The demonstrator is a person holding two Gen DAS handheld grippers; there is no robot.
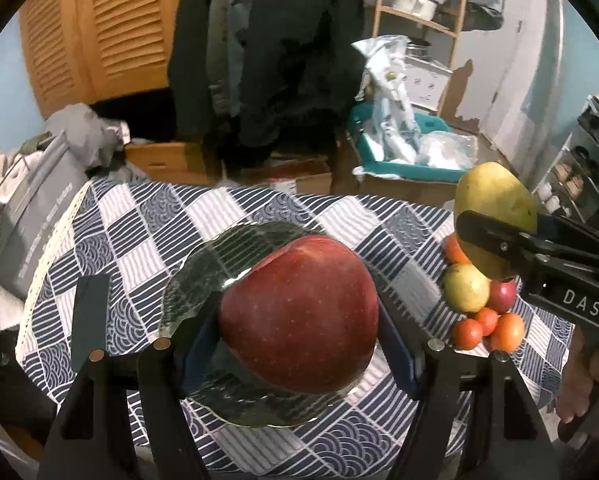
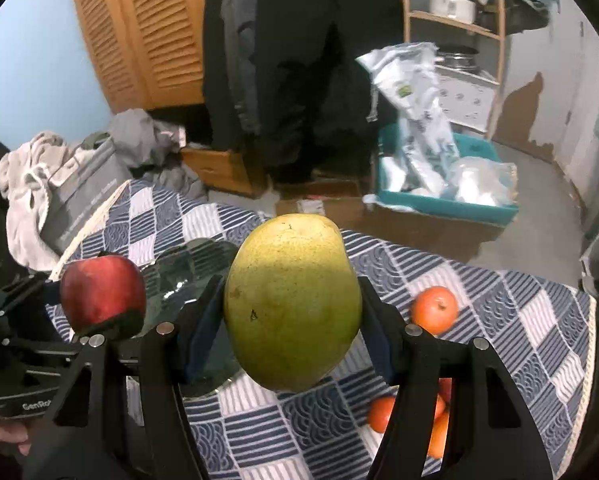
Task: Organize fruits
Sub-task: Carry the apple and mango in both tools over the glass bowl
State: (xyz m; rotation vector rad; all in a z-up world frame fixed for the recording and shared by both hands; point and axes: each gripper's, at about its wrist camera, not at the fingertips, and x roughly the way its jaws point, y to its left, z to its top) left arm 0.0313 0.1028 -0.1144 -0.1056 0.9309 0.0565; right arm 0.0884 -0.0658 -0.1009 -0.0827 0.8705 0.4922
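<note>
**Apple and mango held over the checked cloth**

The left gripper [image 1: 299,320] is clamped on one red apple [image 1: 299,316], its pads pressed against the fruit's two sides. The apple hangs above a single glass plate [image 1: 203,264], whose scalloped rim shows at 12 o'clock and at 6 o'clock of the apple in the left wrist view; whether the apple touches the glass cannot be told.

The right gripper [image 2: 293,320] is closed on one yellow-green mango [image 2: 293,304], gripped at its middle and standing upright between the fingers, above the cloth just at 3 o'clock of the plate. In the left wrist view the mango sits at 2 o'clock of the apple, clear of it.

Below the mango lies a loose pile of fruit [image 1: 479,304] on the cloth: one yellow-green round fruit [image 1: 466,287], one dark red one [image 1: 503,294], and four orange ones visible, three at the near side and one at the far side. The right wrist view shows one orange fruit [image 2: 435,309] apart from the rest, at 3 o'clock of the mango.

The table [image 1: 147,240] carries a blue-and-white checked cloth. Bare cloth lies at 9 o'clock of the plate out to the lace-trimmed left edge, and at 12 o'clock up to the far edge. Beyond the left edge are a grey bag [image 1: 35,216] and heaped clothes; beyond the far edge, cardboard boxes and a teal bin [image 1: 403,160] on the floor.
</note>
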